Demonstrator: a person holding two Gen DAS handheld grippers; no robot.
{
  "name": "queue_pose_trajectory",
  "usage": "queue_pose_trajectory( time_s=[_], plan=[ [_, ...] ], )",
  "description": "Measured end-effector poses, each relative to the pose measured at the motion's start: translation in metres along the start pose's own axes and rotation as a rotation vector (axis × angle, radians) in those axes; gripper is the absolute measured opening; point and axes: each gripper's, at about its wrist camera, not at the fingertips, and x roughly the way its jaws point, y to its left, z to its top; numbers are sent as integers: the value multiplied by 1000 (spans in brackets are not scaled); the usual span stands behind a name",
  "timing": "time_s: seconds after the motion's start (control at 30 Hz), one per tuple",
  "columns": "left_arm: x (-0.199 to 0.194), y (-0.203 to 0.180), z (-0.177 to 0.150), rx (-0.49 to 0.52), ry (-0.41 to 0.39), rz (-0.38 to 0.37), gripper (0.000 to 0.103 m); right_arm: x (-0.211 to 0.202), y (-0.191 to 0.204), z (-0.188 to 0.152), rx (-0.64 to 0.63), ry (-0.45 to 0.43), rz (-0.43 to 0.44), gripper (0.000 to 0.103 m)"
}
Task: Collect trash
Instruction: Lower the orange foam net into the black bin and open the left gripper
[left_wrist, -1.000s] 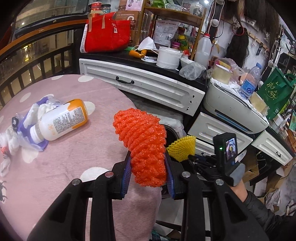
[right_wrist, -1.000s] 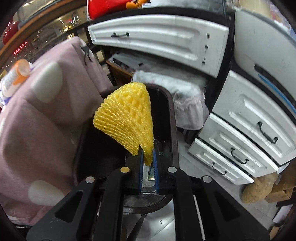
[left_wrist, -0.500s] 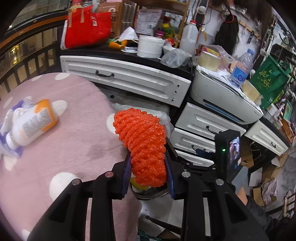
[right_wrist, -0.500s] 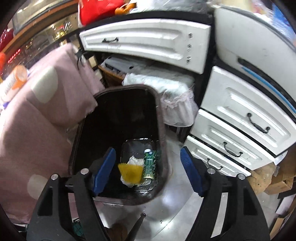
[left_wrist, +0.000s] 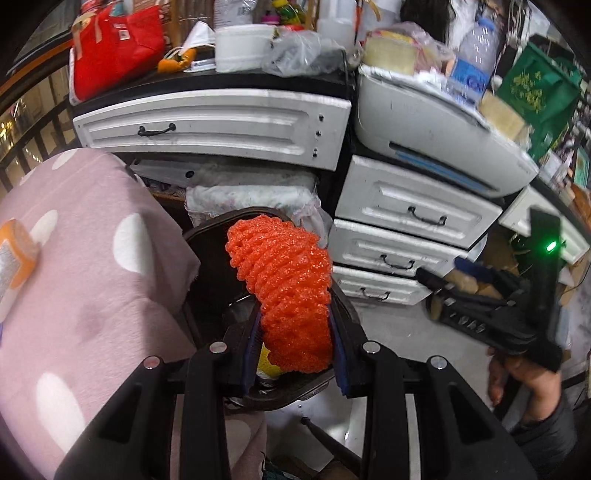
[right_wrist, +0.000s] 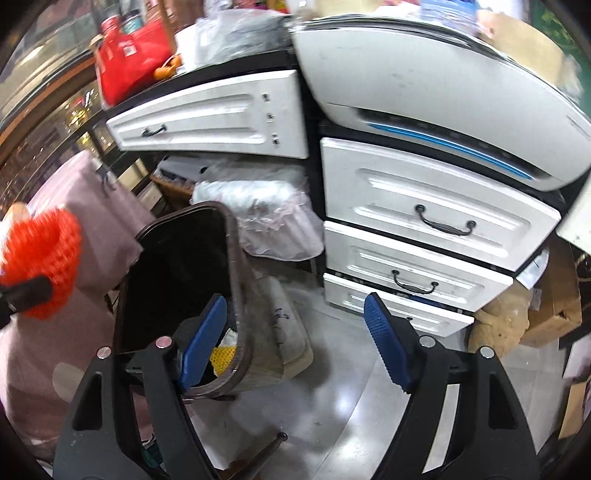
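Note:
My left gripper (left_wrist: 295, 332) is shut on an orange foam fruit net (left_wrist: 280, 266) and holds it above the mouth of a dark brown trash bin (left_wrist: 207, 236). A yellow foam net (left_wrist: 266, 363) shows below it inside the bin. In the right wrist view the bin (right_wrist: 236, 258) stands at the lower left, with the yellow net (right_wrist: 221, 356) and other litter at its bottom. My right gripper (right_wrist: 295, 306) is open and empty, to the right of the bin above the floor. The orange net (right_wrist: 44, 258) appears blurred at the left edge.
A table with a pink dotted cloth (left_wrist: 74, 258) borders the bin on the left; an orange-capped bottle (left_wrist: 14, 258) lies on it. White drawers (right_wrist: 424, 221) and a printer (right_wrist: 443, 92) rise behind. A white bag-lined basket (right_wrist: 258, 218) sits behind the bin. Cardboard boxes (right_wrist: 554, 295) stand at the right.
My right gripper opened and the yellow net fell into the bin; that gripper then swung right, away from the bin. My left gripper carried the orange net from above the table to over the bin.

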Motion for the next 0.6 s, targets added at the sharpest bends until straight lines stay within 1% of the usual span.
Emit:
queue_pose_trajectory(
  time_s=[0.1, 0.2, 0.37, 0.43, 0.5, 0.6],
  plan=[
    [13, -6, -2, 27, 21, 24, 32, -1, -10, -2, 24, 2, -6, 76],
    [26, -11, -4, 60, 34, 71, 32, 2, -14, -5, 41, 10, -2, 76],
    [43, -10, -3, 63, 62, 91, 33, 4, -14, -9, 49, 16, 5, 76],
    [49, -12, -3, 71, 67, 106, 41, 4, -15, -10, 48, 16, 3, 76],
    [54, -14, -4, 85, 73, 122, 72, 3, -17, -10, 53, 13, 2, 76],
    [54, -16, -6, 98, 70, 126, 82, 2, -21, -9, 64, 9, -2, 76]
  ],
)
